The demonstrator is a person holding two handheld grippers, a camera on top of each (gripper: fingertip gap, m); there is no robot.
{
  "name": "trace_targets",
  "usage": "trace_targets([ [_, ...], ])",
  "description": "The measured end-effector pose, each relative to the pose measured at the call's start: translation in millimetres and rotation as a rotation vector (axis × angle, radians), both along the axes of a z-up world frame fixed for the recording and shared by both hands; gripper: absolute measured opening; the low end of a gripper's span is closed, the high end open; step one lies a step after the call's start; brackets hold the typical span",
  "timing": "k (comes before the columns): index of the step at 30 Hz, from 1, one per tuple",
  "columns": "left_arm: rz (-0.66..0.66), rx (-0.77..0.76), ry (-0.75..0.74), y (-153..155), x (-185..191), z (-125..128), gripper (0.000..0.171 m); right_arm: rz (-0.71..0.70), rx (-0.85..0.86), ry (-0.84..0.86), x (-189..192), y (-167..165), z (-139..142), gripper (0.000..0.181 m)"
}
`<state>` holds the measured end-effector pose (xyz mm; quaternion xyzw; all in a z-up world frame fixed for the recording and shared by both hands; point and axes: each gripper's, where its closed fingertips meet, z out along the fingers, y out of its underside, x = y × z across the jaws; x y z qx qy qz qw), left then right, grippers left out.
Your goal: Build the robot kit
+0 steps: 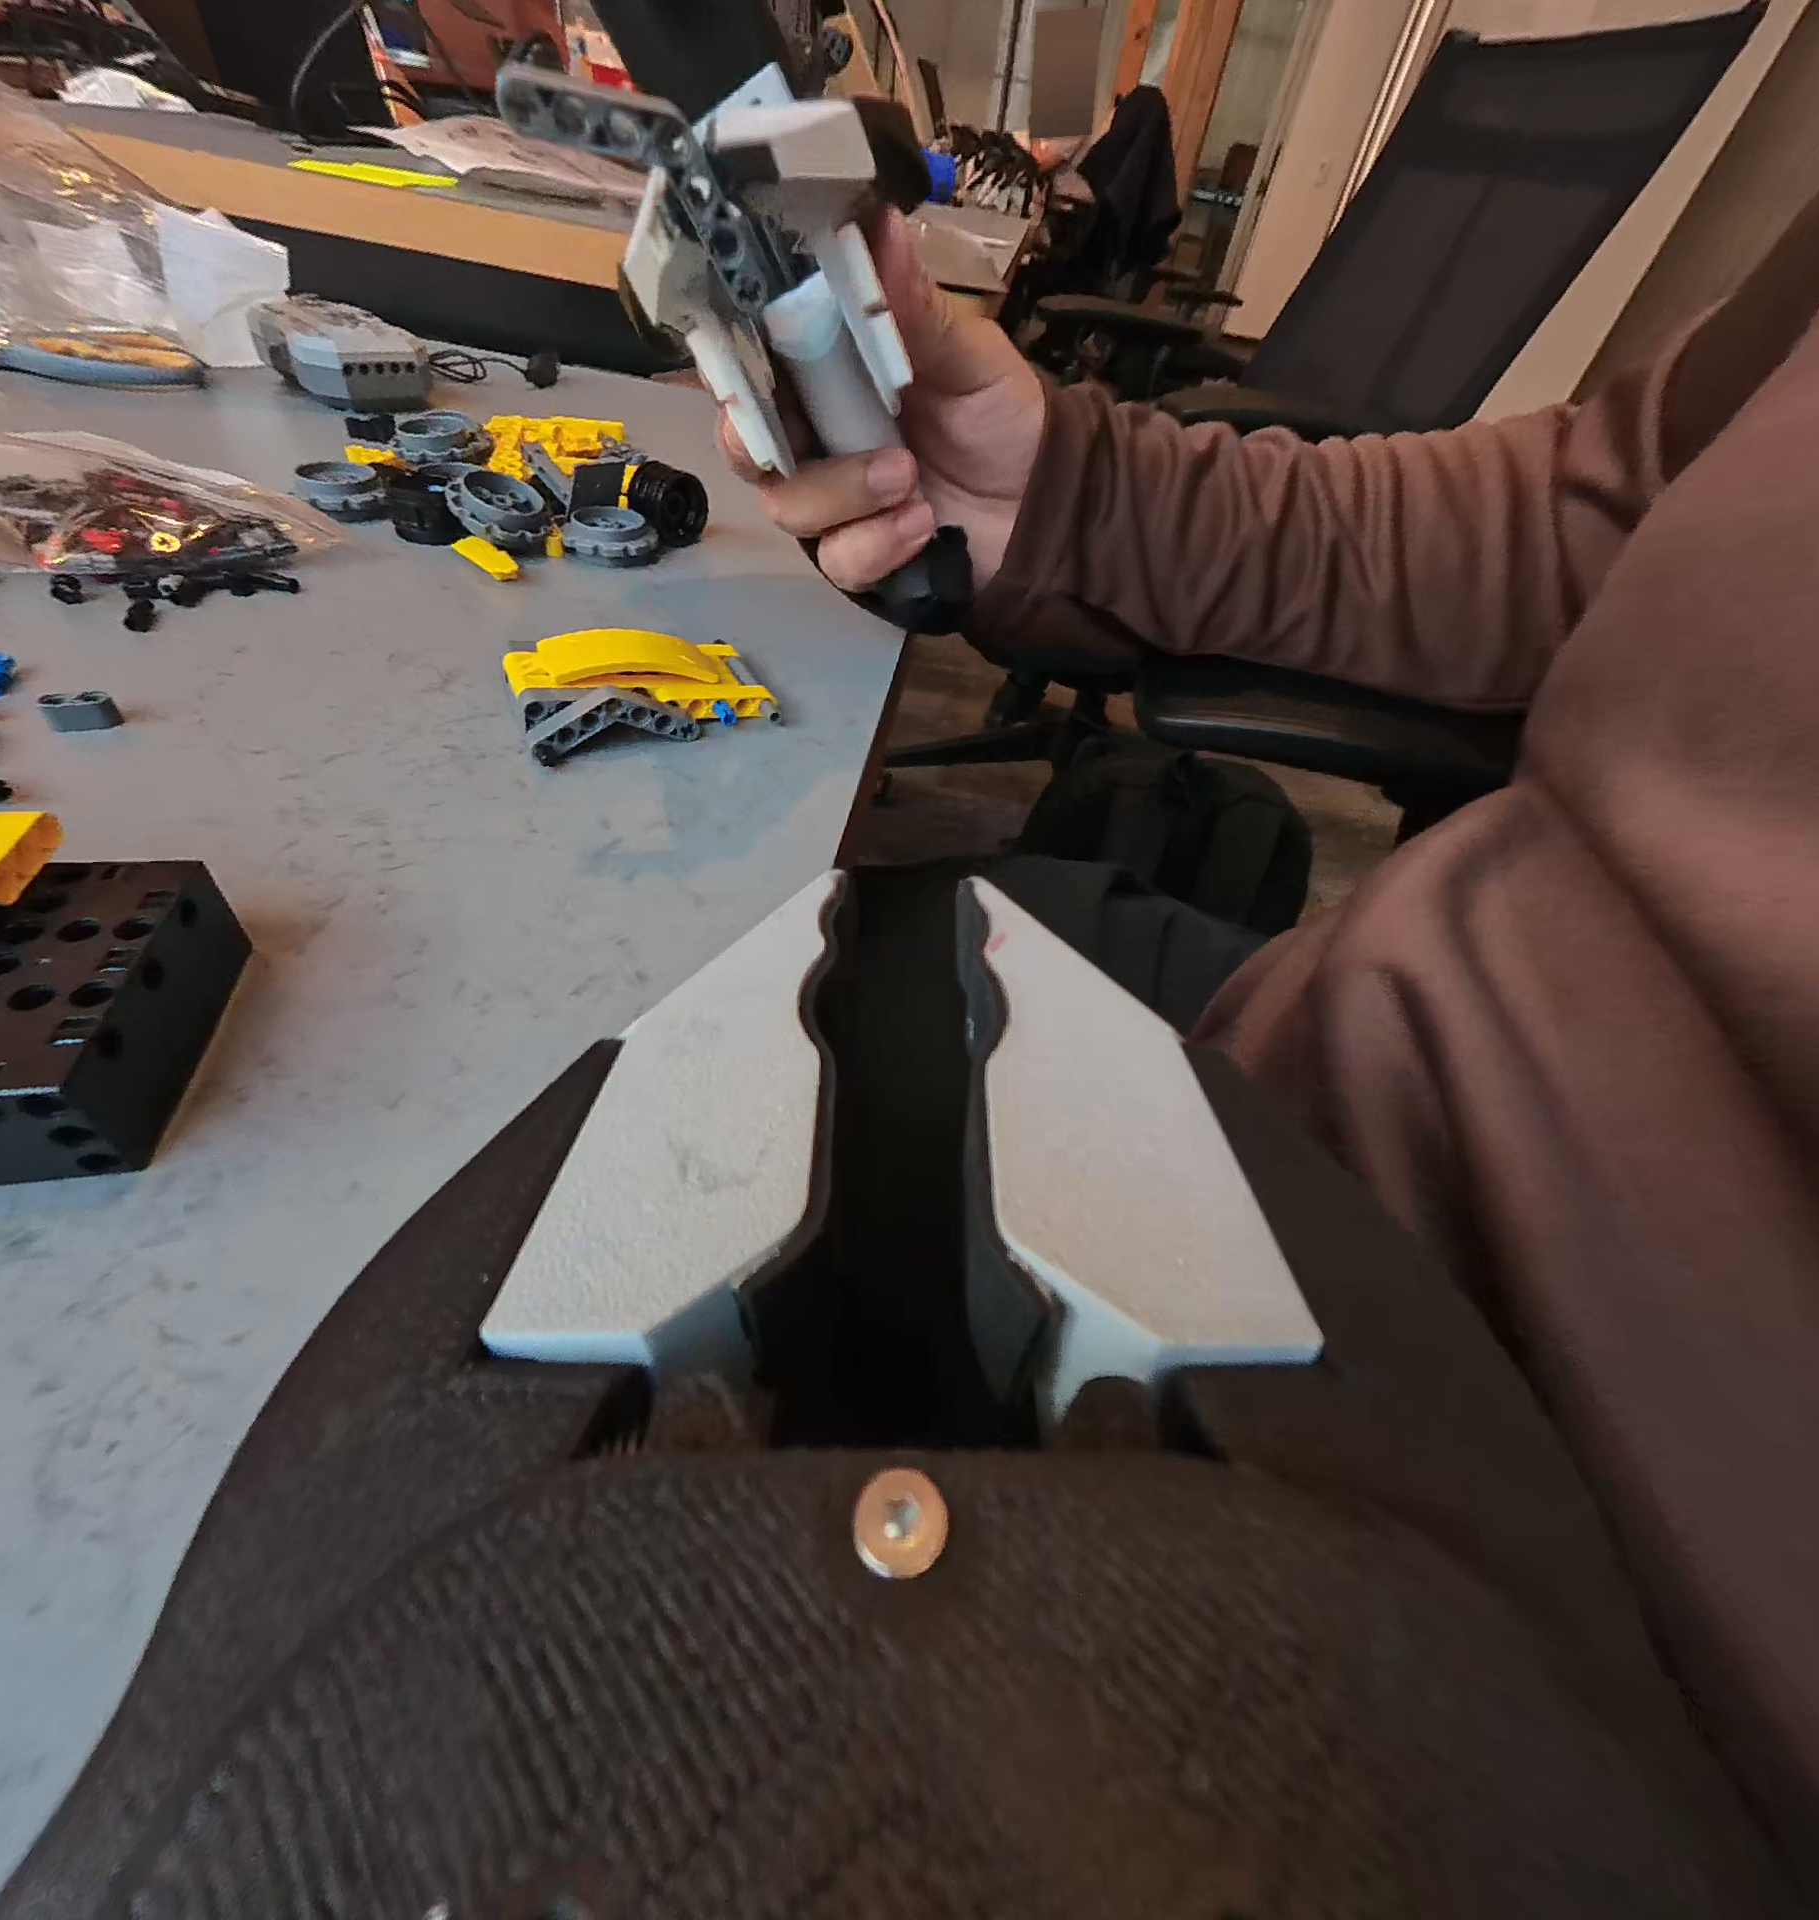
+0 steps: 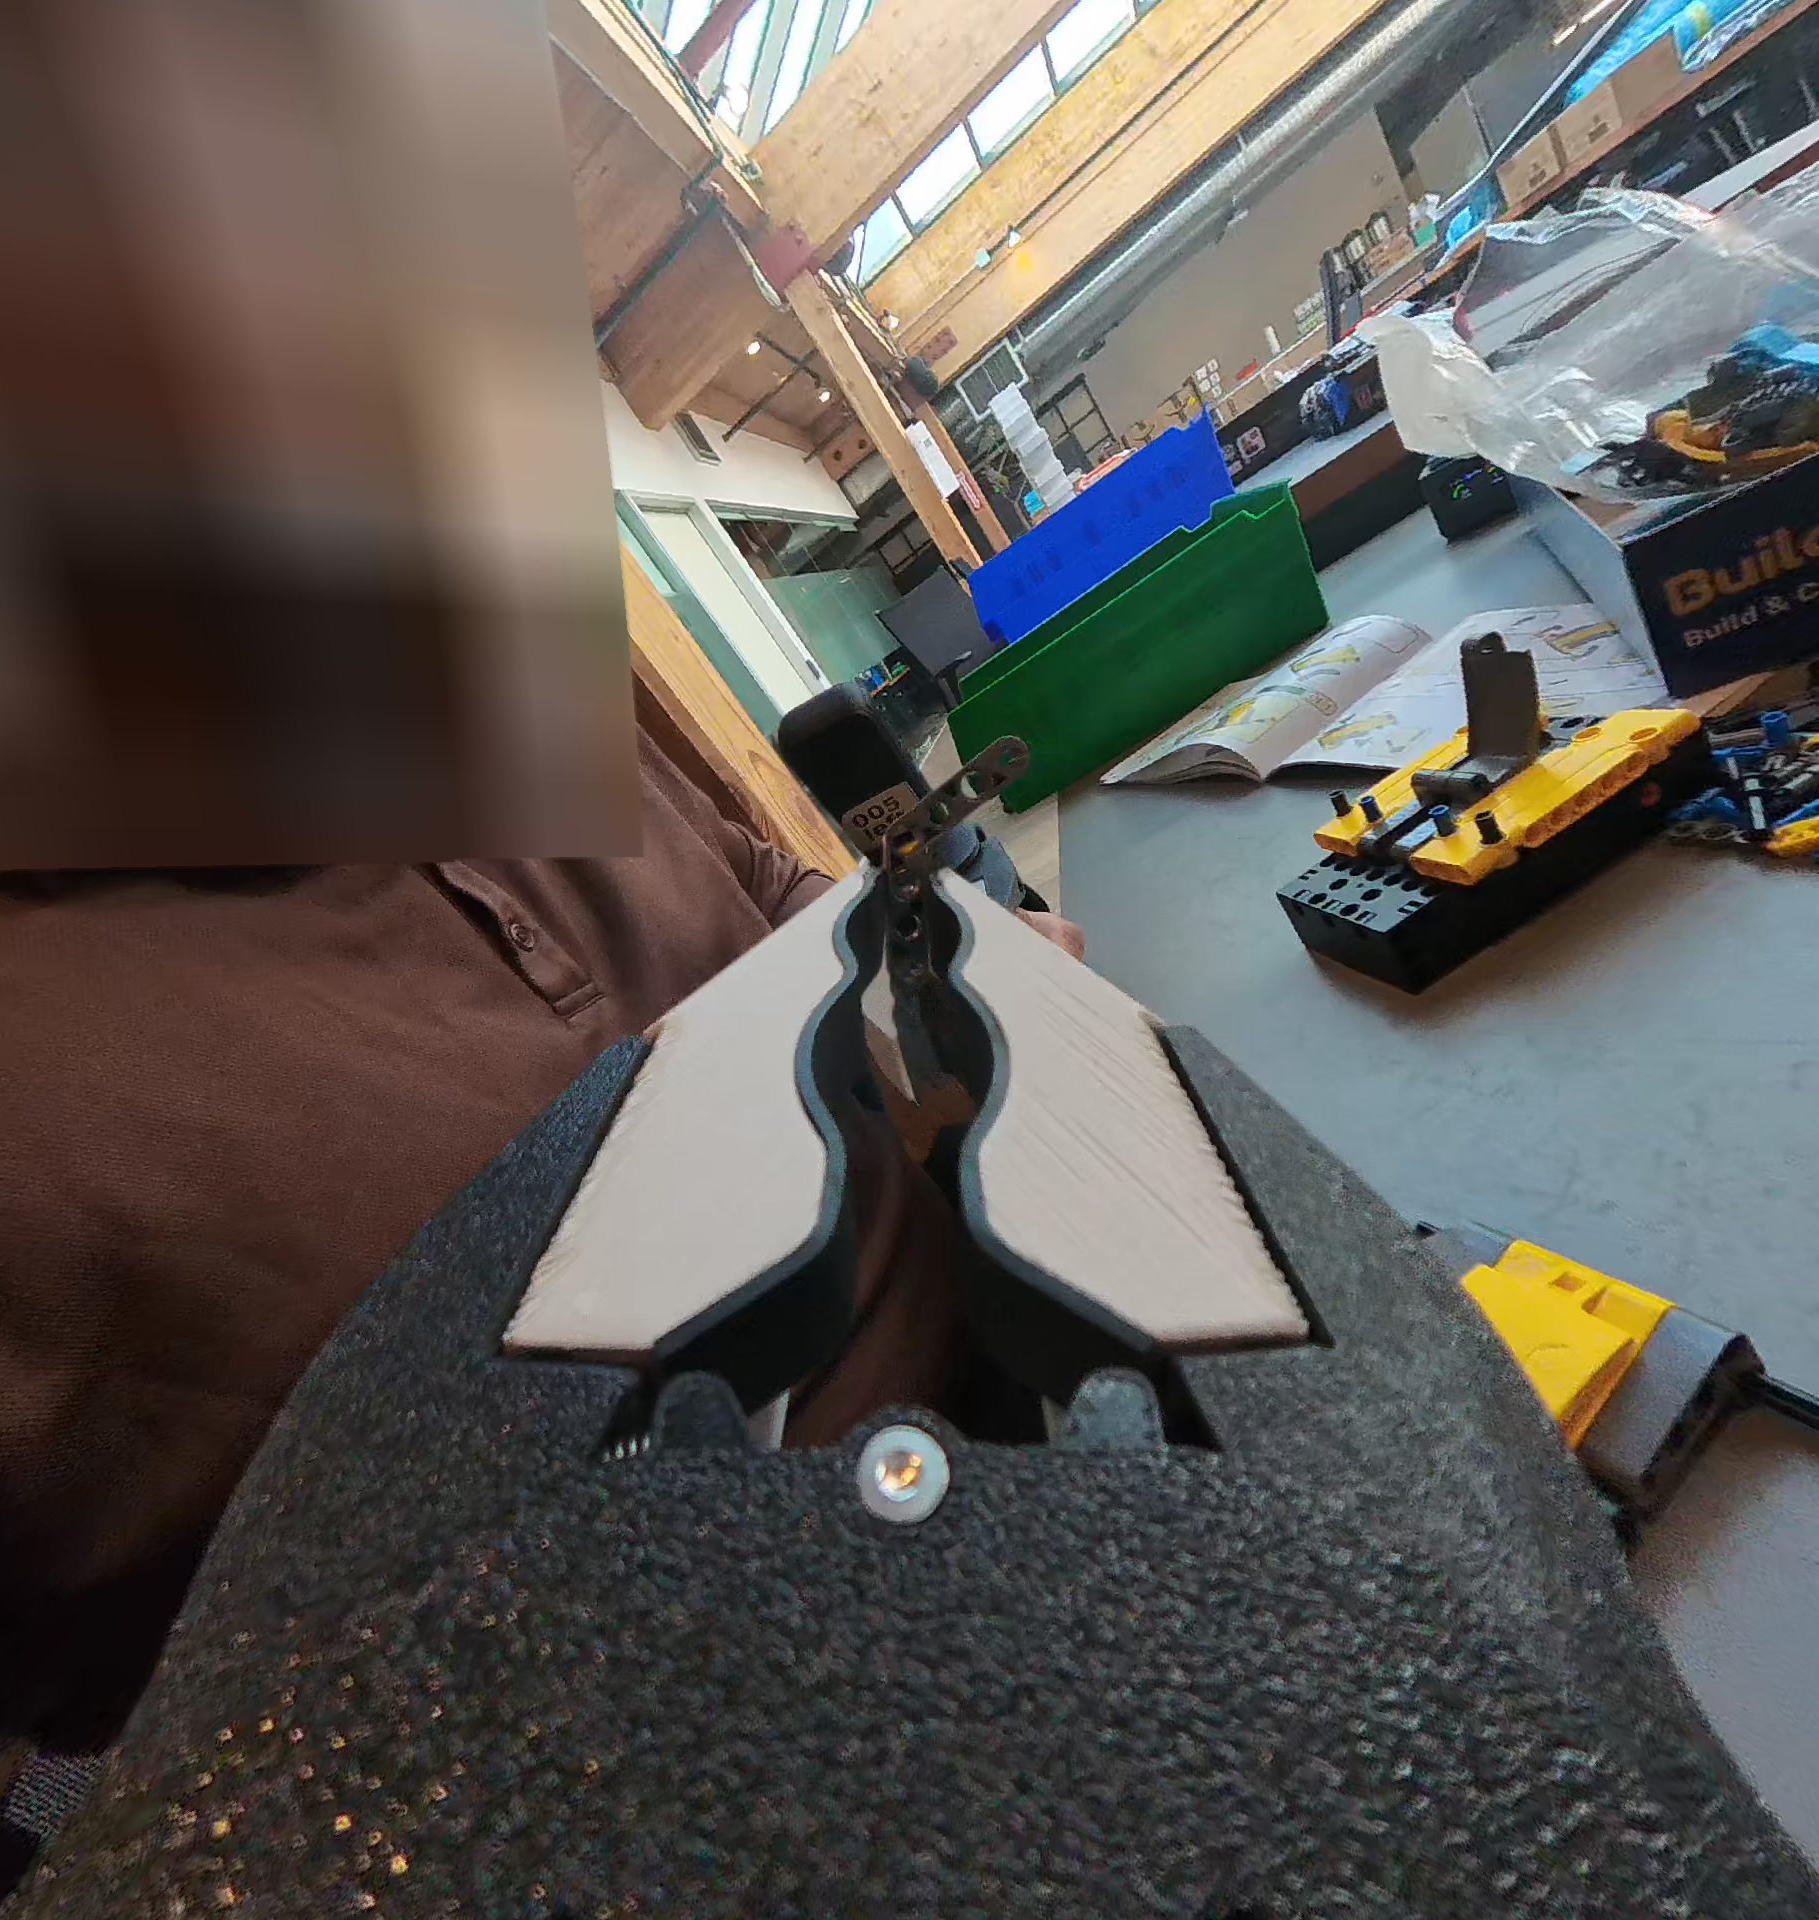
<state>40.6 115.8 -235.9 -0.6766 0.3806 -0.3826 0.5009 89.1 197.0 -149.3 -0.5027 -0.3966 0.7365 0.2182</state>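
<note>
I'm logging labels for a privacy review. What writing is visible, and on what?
I won't copy wording; only its bearers.
Dark blue box: yellow lettering, readable.
White sticker on black device: printed characters.
Open booklet: too small to read.
Papers on far desk: blurred.

Matt mottled grey table [image 1: 344, 935]; glossy plastic bricks [image 1: 635, 681]; rough black tongs housing [image 2: 884, 1662]; crinkled clear bag [image 2: 1632, 343]

A grey mottled desk [image 1: 365, 831] fills the foreground, with a black mesh office chair [image 1: 1487, 239] beside it and a second, wood-topped desk [image 1: 385, 213] behind. Overhead, timber beams [image 2: 1040, 145] and posts [image 2: 874, 416] frame a row of clerestory windows [image 2: 998, 114] letting in daylight. The floor [image 1: 946, 707] under the chair is dark.
</note>
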Motion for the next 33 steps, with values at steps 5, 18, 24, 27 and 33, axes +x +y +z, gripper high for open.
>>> trace_targets([
  [5,0.036,0.058,0.051,1,0,-4,0.013,0.022,0.016,-0.009,-5,-9,0,0.006],
  [18,0.028,0.047,0.054,-3,1,-5,0.012,0.04,-0.025,-0.032,-18,-15,3,0.006],
  [24,0.007,0.108,0.119,-5,3,-11,0.013,-0.001,-0.113,-0.089,-35,-3,7,0.006],
  [27,0.0,0.126,0.116,-7,3,-9,0.012,0.05,-0.163,-0.093,-46,-9,15,0.007],
  [33,-0.009,0.075,0.111,-9,3,-12,0.011,0.201,-0.284,-0.049,-58,-27,27,0.006],
])
